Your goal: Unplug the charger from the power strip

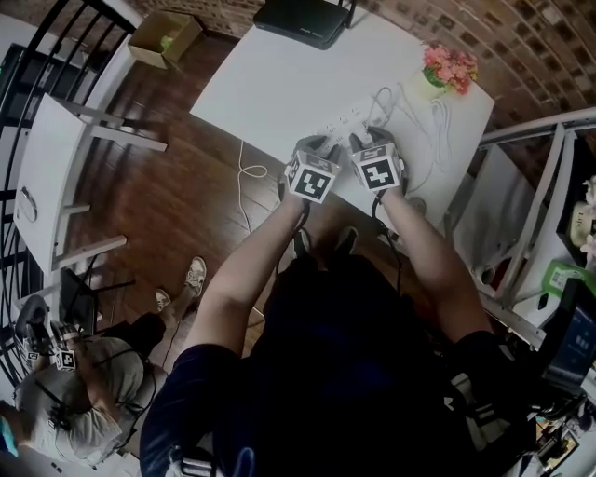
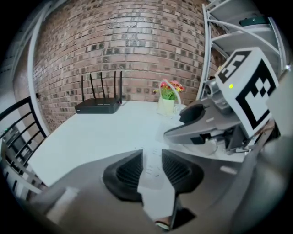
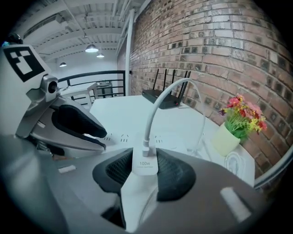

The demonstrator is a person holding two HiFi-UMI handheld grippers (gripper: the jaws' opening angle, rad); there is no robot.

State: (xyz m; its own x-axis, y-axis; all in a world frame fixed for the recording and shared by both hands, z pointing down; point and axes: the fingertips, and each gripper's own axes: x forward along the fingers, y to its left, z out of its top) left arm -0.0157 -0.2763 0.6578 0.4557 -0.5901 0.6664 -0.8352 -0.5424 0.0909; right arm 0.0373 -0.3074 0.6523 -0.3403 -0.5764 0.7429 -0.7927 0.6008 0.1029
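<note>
A white power strip lies on the white table, near its front edge. My left gripper is shut on the end of the strip, which fills the gap between its pads. My right gripper is close beside it, shut on the white charger, whose face is marked 100w. The charger stands in the strip, and its white cable arches up and over to the right. The left gripper's fingers show in the right gripper view.
A black router sits at the table's far edge. A pot of flowers stands at the right corner, with looped white cable beside it. Metal shelving stands to the right. Another person sits at the lower left.
</note>
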